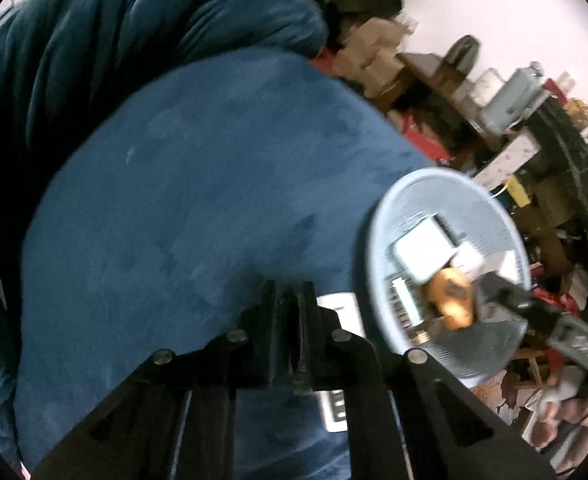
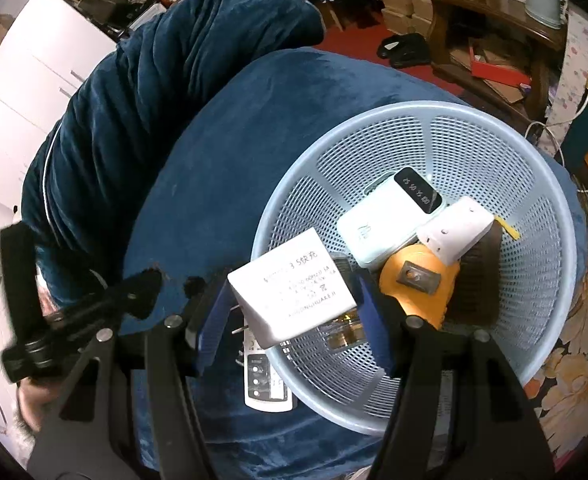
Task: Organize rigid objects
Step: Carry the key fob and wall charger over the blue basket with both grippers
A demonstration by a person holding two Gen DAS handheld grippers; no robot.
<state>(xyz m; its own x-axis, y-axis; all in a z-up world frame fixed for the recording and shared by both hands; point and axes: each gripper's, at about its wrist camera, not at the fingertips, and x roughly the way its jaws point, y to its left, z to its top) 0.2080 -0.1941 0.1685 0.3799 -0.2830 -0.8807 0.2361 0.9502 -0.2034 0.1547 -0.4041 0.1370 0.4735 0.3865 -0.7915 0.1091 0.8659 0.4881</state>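
R gripper [image 2: 294, 300] is clamped on a white rectangular plastic charger block [image 2: 292, 286] w/ printed text, held over the near rim of the round pale-blue perforated plastic basket [image 2: 533, 280], which sits on a blue velvety cushion [image 2: 214, 160]. In the basket: mint-white power bank [image 2: 389, 220], white rounded plastic unit [image 2: 455, 234], orange plastic tool [image 2: 421, 284]. L gripper [image 1: 290, 312] has its fingers pressed together w/ nothing between them, above the cushion beside a white remote [image 1: 335, 404] lying just outside the basket.
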